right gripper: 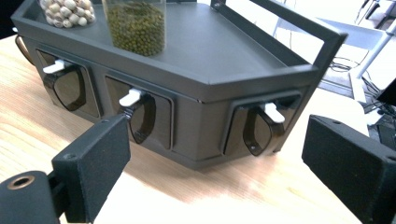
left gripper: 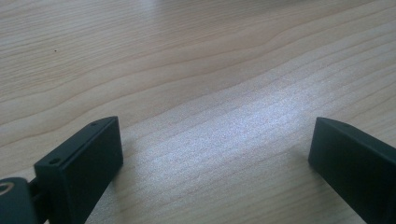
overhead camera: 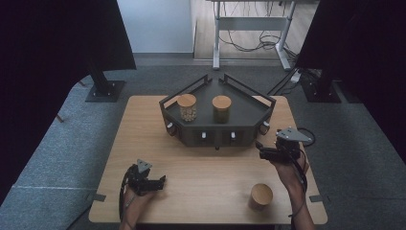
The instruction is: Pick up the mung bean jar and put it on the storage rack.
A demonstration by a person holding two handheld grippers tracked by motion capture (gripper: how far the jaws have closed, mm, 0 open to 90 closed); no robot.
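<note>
While the right hand-held gripper [overhead camera: 261,151] hangs just off the dark rack's [right gripper: 261,70] front right corner, its jaws stand wide apart with nothing between them, facing a scoop-shaped dispenser handle [right gripper: 259,128] just ahead. Beyond, on the rack's top, stand a jar of green beans [right gripper: 136,25] and a jar of pale nuts [right gripper: 65,11]. A wood-lidded jar [overhead camera: 261,195] sits on the desk [overhead camera: 206,172] behind that gripper. Well apart, the left hand-held gripper [overhead camera: 160,182] gapes empty over bare desk.

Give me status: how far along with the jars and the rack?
Looks done: two jars, the pale-bean jar and the green-bean jar, stand on the dark rack. In hand: nothing; the right gripper, jaws open, points at the rack's front scoops; the left gripper is open over bare table. Probably left: the third jar sits near the table's front edge, untouched.
</note>
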